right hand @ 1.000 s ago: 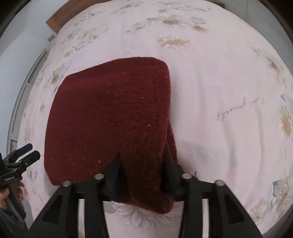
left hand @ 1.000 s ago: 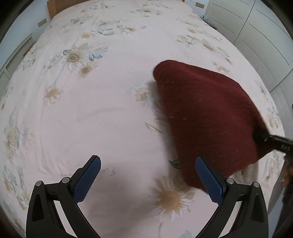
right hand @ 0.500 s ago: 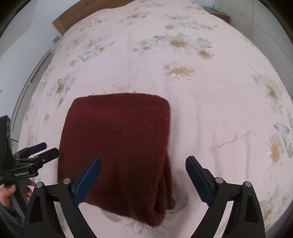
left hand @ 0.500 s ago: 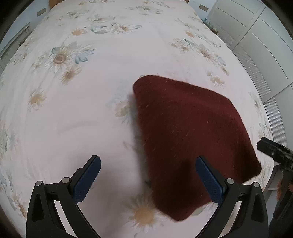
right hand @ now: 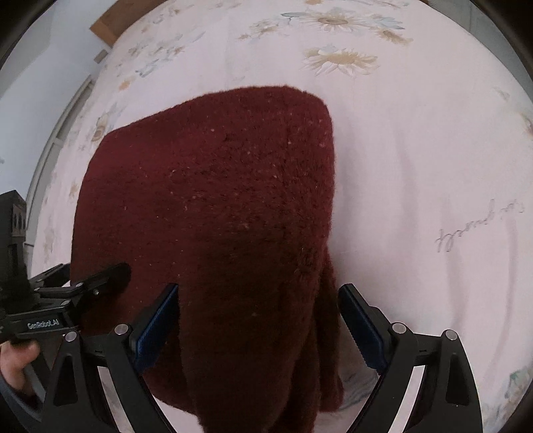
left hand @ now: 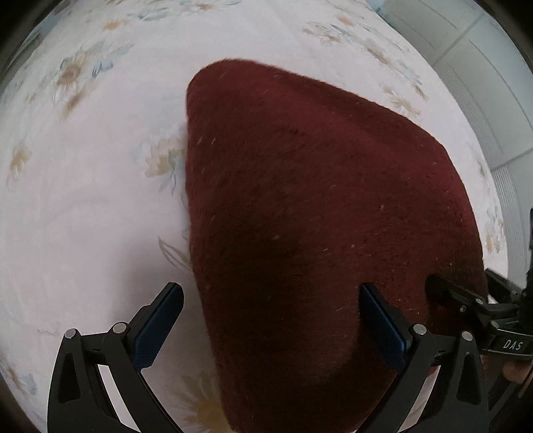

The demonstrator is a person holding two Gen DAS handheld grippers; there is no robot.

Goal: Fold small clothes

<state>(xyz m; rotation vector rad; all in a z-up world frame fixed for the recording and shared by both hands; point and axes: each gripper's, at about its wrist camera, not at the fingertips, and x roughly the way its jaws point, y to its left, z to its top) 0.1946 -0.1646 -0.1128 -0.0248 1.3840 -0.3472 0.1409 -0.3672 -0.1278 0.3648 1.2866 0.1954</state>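
Observation:
A folded dark red knitted garment [left hand: 309,206] lies flat on the floral bedsheet [left hand: 83,206]; it also shows in the right wrist view [right hand: 216,206]. My left gripper [left hand: 271,324] is open, low over the garment's near left edge, one finger on each side of that edge. My right gripper [right hand: 258,324] is open, its jaws straddling the garment's near right corner. Each gripper shows in the other's view, the right one [left hand: 466,299] at the garment's right side, the left one [right hand: 83,286] at its left side.
The pale sheet with daisy prints [right hand: 433,166] covers the whole bed. White wardrobe doors [left hand: 483,66] stand beyond the bed's right side. A wooden headboard [right hand: 106,23] and wall are at the far end.
The right gripper opened and let go of the garment one second ago. Both grippers, still open, have since come down close over the garment's near edge.

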